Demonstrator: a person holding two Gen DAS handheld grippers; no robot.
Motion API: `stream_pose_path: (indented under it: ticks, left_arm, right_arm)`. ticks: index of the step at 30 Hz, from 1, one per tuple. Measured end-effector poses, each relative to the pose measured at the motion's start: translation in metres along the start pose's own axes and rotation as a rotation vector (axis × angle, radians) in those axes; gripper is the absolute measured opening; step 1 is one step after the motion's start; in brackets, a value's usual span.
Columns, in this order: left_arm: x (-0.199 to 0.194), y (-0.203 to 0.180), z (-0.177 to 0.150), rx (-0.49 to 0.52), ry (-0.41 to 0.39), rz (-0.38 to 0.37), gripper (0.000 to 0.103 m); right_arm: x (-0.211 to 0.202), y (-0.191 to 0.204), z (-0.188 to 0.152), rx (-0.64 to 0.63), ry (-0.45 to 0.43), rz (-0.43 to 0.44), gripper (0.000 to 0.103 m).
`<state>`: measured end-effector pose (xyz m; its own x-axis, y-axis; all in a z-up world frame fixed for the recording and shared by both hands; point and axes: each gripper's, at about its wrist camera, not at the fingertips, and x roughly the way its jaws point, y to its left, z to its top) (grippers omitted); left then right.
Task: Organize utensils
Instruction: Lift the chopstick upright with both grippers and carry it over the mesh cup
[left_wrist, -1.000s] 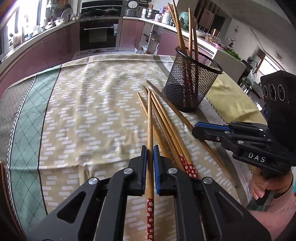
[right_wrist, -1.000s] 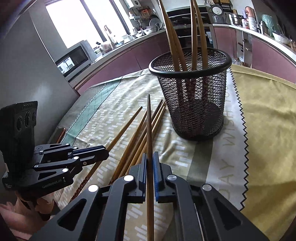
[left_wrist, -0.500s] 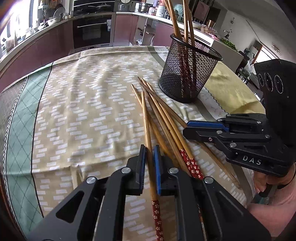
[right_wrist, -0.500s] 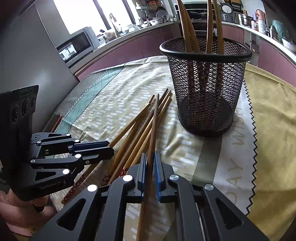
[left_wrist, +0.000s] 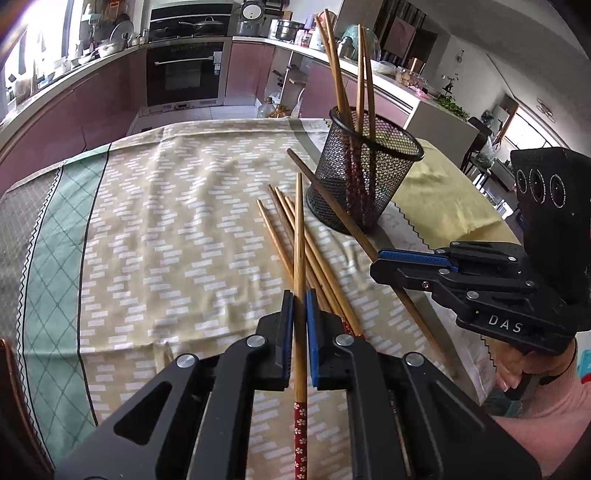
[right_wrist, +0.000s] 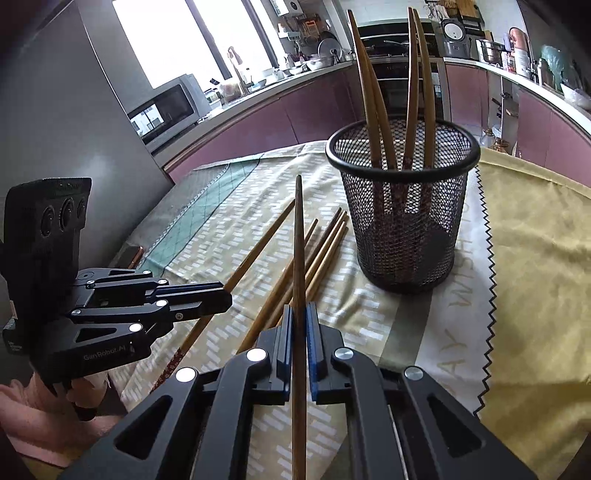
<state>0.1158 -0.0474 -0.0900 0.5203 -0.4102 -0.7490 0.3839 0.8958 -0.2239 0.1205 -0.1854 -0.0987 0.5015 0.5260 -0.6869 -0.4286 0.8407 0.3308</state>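
The left gripper (left_wrist: 300, 306) is pinched on a chopstick (left_wrist: 300, 236) with a red flowered butt, held off the table so its thin tip points toward the far edge. Just right of it, a loose bundle (left_wrist: 291, 225) of chopsticks lies on the patterned cloth (left_wrist: 147, 229) near the middle of the table, tips fanned toward the mesh cup (left_wrist: 364, 173). One darker stick (left_wrist: 332, 210) lies aslant, running past the foot of the cup toward the near right edge. The cup stands upright toward the far right of the table, beside the yellow cloth (left_wrist: 443, 206), with four chopsticks (right_wrist: 391, 92) already leaning in it. The right gripper (right_wrist: 300, 321) is pressed together on a chopstick of its own (right_wrist: 298, 251), lifted and aimed just left of the cup.

Judged from this, the step in hand is the carry: each hand has a stick picked up, neither yet in the cup. The next move calls for swinging a stick upright over the rim (right_wrist: 402, 162) and letting it drop between those already standing, one hand at a time so the grippers do not meet. A low approach could knock the light cup over.
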Motion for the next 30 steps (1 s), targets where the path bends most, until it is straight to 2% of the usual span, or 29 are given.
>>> stream_pose_path:
  ticks: [12,22,30]
  left_arm:
    - [-0.049,-0.010,0.024,0.018,-0.104,-0.098,0.007]
    - [-0.075,-0.012,0.038,0.025,-0.179,-0.135,0.008]
    - [-0.086,-0.019,0.064,0.026,-0.238,-0.158,0.008]
  right_arm:
    - [-0.051,-0.005,0.017,0.004,-0.151,0.029,0.006]
    - [-0.075,-0.016,0.033,-0.003,-0.223,0.015,0.006]
    - [-0.097,-0.013,0.052,-0.044,-0.290,-0.013,0.006]
